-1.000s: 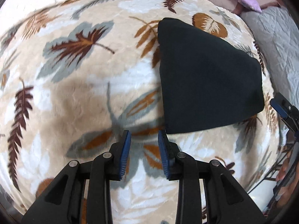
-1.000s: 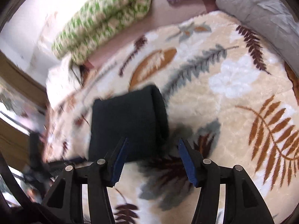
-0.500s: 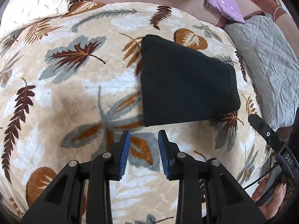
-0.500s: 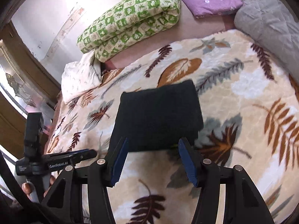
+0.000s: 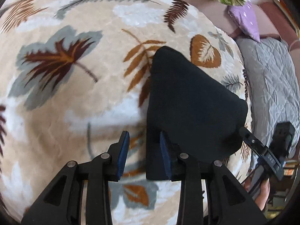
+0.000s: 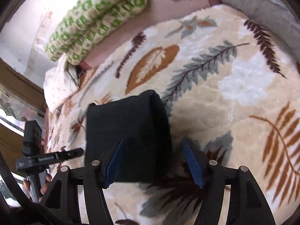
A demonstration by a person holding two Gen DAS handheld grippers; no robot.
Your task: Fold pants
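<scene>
Moved: both grippers came back near the pants (image 5: 189, 103) | left gripper (image 5: 143, 154) jaws apart, empty; right gripper (image 6: 152, 161) jaws apart, empty | step: final tidy of the folded bundle | next: square its near edge.

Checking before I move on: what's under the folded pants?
The folded pants lie on the leaf-print blanket. Whatever sits directly beneath them is covered, so nothing else can be confirmed.

Leaf-print blanket (image 5: 78, 101) on bed; folded black pants (image 5: 189, 103) atop.
</scene>
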